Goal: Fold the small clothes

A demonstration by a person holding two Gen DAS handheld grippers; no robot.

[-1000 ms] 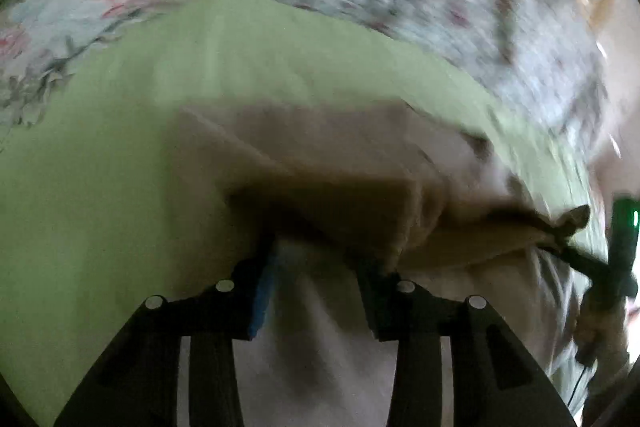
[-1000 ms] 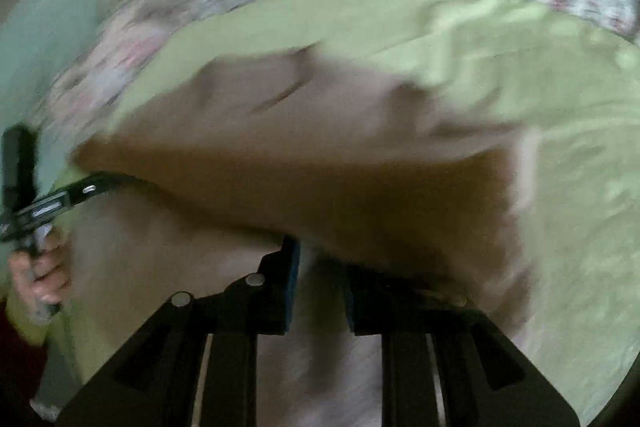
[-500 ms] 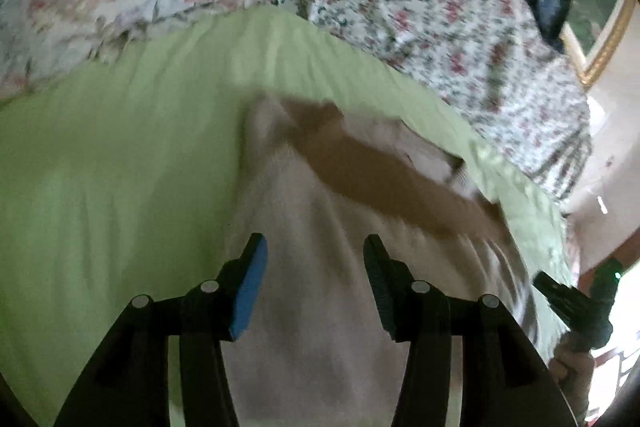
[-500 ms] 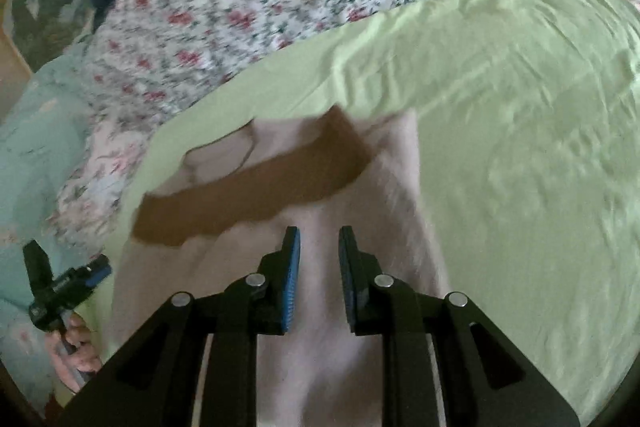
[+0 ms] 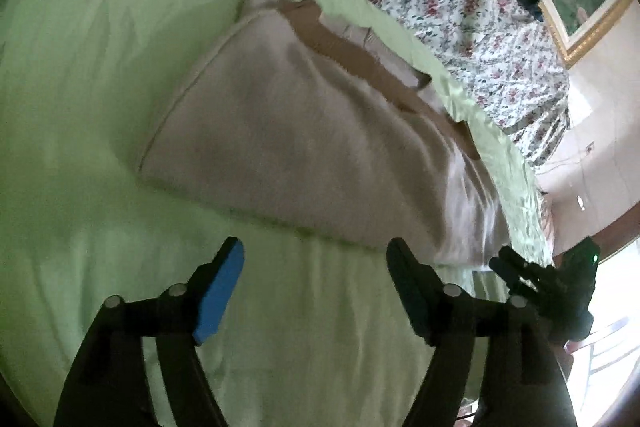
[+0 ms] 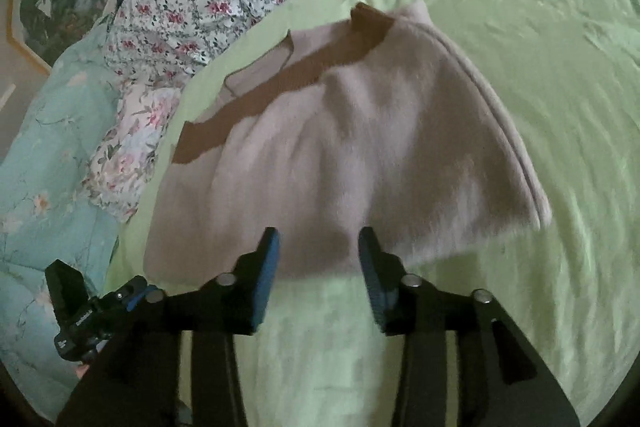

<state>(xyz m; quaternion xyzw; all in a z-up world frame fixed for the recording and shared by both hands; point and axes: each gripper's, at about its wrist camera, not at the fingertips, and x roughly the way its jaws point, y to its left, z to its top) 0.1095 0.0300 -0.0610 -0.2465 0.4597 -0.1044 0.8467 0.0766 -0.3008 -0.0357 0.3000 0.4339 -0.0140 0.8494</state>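
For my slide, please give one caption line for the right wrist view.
Right gripper, jaws opening and empty, over a folded beige garment on a green sheet.

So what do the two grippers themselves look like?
Both are black. The left gripper and right gripper each have two flat fingers with silver bolt heads, and blue pads show on the inner faces. A small green light glows on the right one's body.
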